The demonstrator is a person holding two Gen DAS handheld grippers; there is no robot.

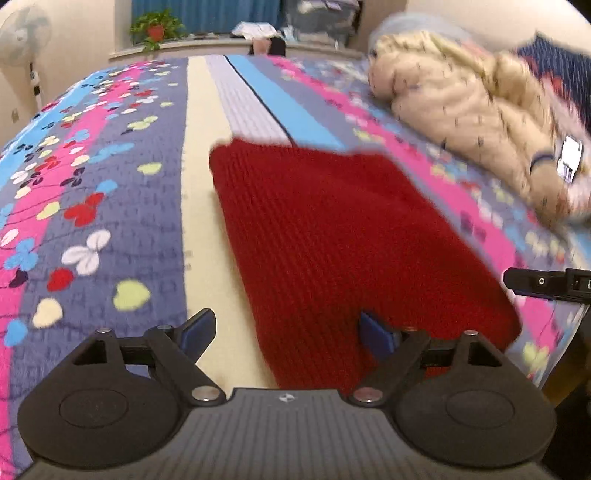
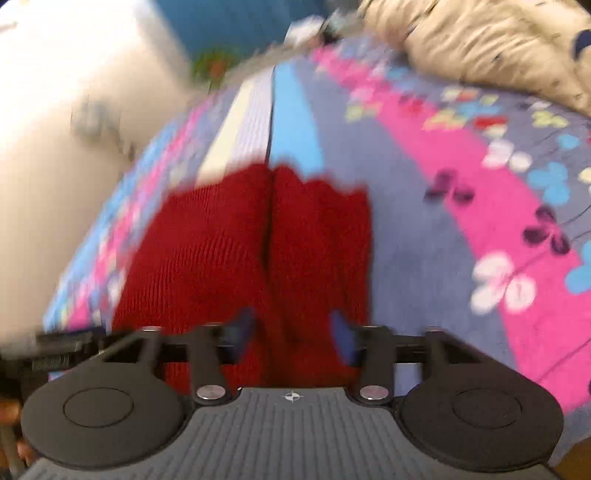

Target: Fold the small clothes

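Note:
A red knit garment (image 1: 343,236) lies flat on the flowered bedspread (image 1: 110,221). My left gripper (image 1: 288,332) is open at its near left edge; the right finger rests over the red knit, the left finger over the cream stripe. In the right wrist view the same red garment (image 2: 258,240) shows a lengthwise crease down its middle. My right gripper (image 2: 291,332) is open, its fingers on either side of the garment's near end. The right gripper's black finger also shows at the left wrist view's right edge (image 1: 539,282). The right wrist view is blurred.
A cream padded jacket (image 1: 461,107) lies on the bed at the far right, also in the right wrist view (image 2: 480,40). A potted plant (image 1: 157,29) and a standing fan (image 1: 22,37) are beyond the bed's far edge.

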